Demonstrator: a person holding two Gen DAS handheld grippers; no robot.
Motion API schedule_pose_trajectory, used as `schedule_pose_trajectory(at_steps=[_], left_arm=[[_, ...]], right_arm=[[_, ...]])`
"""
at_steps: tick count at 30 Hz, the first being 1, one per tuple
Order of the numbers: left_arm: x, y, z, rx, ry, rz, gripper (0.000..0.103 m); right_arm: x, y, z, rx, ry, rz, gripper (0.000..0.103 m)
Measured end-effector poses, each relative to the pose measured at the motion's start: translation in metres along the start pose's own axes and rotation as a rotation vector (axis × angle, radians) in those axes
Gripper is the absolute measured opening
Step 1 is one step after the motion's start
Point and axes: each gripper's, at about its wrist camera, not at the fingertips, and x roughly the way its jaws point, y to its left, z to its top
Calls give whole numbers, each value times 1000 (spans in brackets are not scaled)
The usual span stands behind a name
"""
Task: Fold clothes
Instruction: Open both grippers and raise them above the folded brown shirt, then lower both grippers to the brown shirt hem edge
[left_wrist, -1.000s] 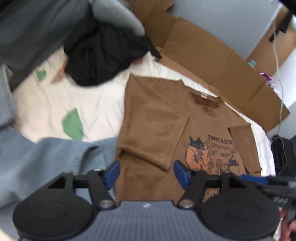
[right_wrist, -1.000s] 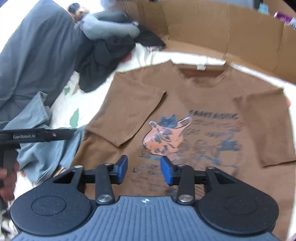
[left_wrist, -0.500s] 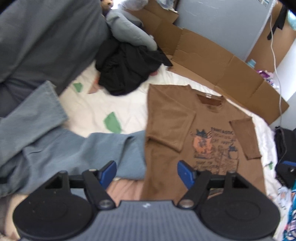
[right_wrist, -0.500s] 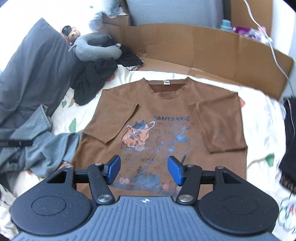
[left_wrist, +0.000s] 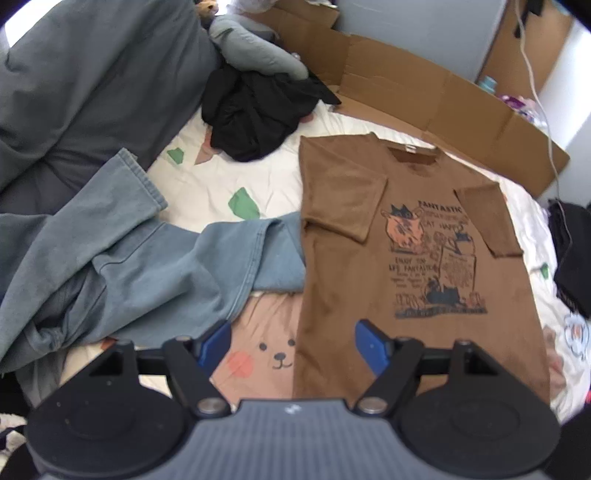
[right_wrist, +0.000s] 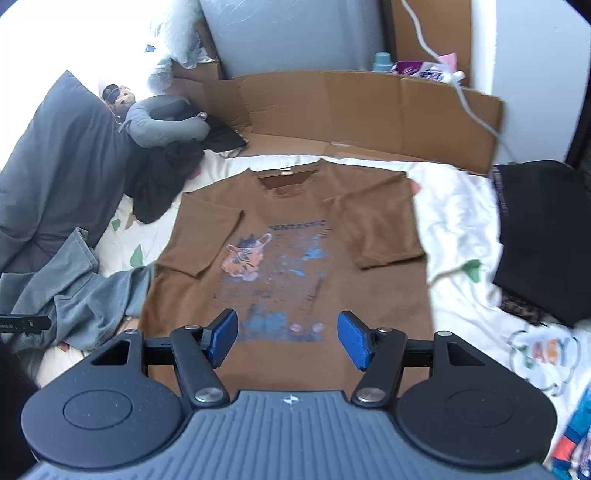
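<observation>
T-shirt (right_wrist: 288, 236), brown with a printed cat graphic, is lying flat and face up on the bed sheet (left_wrist: 221, 177), both short sleeves folded inward over the chest. Left tongs (left_wrist: 293, 345) are hovering above the shirt's lower left edge, blue pads spread, pinching nothing. Right tongs (right_wrist: 284, 338) are hovering over the lower hem, jaws opening with nothing between them. Blue-grey jeans (left_wrist: 122, 251) are touching the shirt's left side. Black garment (left_wrist: 255, 110) is lying near the collar, possibly bunched. Cardboard (right_wrist: 369, 107) is standing behind the bed.
</observation>
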Motion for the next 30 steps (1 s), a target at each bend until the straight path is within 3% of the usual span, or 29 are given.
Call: schedule_pose_trajectory(at_steps=[9,14,18,21,25,27,30], left_arm=[[-25,24,-21,-89,-27,-14,81],[-19,27,-36,-82,9,-18,81],[-7,28,-50,-102,29,-45,79],[5,28,-62,-124,42,-73,75],[30,28,-77,-130,90,-109,61],[44,27,-85,-135,118,-121,54],[64,26,-98,-148,181,-127,44]], right_arm=[[-52,-13,-15,20,-38,-31,69],[-55,-34,-26,82,-8,-39,69],[-48,-48,-41,83,27,-100,68],[-42,-56,-50,94,42,-103,67],[-26,-68,-60,96,84,-141,61],[-16,-75,-66,99,114,-156,52],[-3,-86,-79,112,160,-177,51]])
